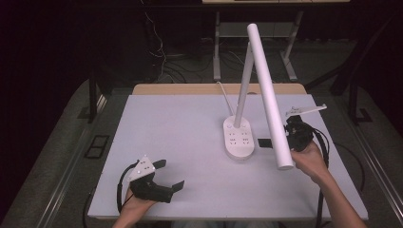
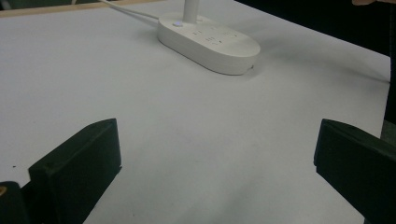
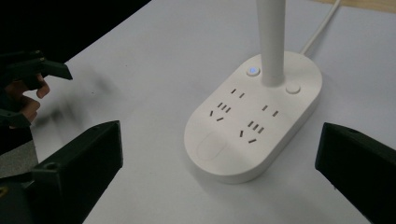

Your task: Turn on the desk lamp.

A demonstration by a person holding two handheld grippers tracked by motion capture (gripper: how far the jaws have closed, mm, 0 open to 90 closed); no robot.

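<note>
A white desk lamp stands right of the table's middle. Its oval base (image 1: 239,137) carries sockets and a small blue-lit button (image 3: 252,71). Its long tube head (image 1: 268,95) slants down toward the front right. My right gripper (image 1: 289,133) is just right of the base, partly behind the tube, and stands open. In the right gripper view its jaws (image 3: 219,172) are spread wide toward the base (image 3: 257,116), apart from it. My left gripper (image 1: 171,174) rests at the front left, open and holding nothing. Its view (image 2: 217,168) looks at the base (image 2: 210,44) from afar.
The white table top (image 1: 180,128) has a wooden strip (image 1: 190,89) along its far edge. The lamp's white cable (image 1: 224,95) runs back over that edge. Desk legs and loose cables (image 1: 161,52) stand on the dark floor beyond.
</note>
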